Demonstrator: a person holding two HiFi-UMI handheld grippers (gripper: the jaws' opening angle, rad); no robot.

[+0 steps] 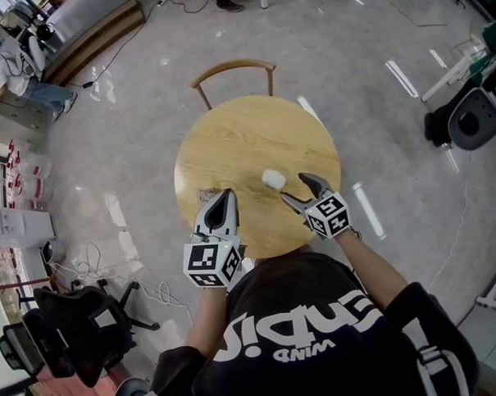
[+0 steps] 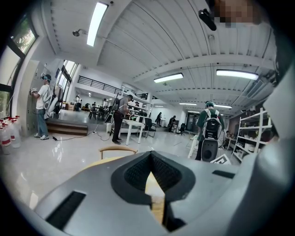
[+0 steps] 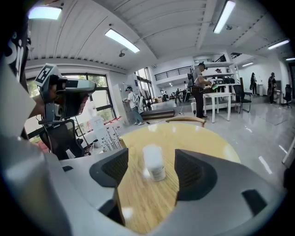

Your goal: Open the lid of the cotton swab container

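Note:
A small white cotton swab container (image 1: 273, 179) stands upright on the round wooden table (image 1: 229, 145), lid on. In the right gripper view the container (image 3: 154, 162) sits a little beyond the open jaws, centred in the gap, untouched. My right gripper (image 1: 301, 190) is open, just right of the container and pointing at it. My left gripper (image 1: 224, 204) is shut with nothing in it, over the table's near left edge. In the left gripper view the left gripper (image 2: 150, 177) has its jaws closed together and the container is out of sight.
A wooden chair (image 1: 233, 74) stands at the table's far side. A black office chair (image 1: 81, 332) and cables lie on the floor at lower left. People stand and walk in the room beyond, among white tables and shelves.

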